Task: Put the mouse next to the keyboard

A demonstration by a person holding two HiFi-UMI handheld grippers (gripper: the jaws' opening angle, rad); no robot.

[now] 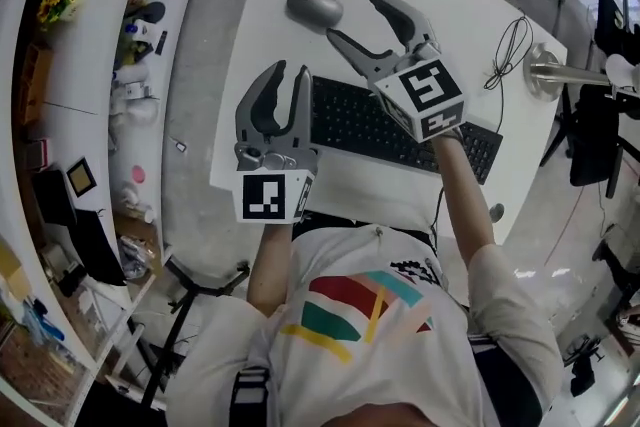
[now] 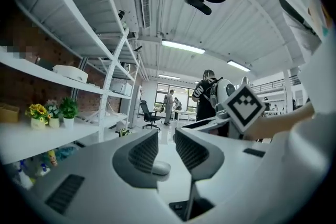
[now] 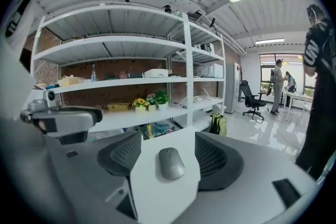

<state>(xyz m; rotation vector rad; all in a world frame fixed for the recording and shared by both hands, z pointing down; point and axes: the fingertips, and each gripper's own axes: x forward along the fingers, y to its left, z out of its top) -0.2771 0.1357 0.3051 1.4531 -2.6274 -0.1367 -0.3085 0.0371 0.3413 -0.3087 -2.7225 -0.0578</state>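
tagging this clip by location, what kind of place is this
Probably an open-plan office or lab workspace: a white desk with a keyboard, tall white shelving holding plants and boxes, and an office chair further back.

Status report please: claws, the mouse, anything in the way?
Left claw open, empty. Right claw open, aimed at mouse, not gripping. Mouse apart from keyboard. Nothing in between.
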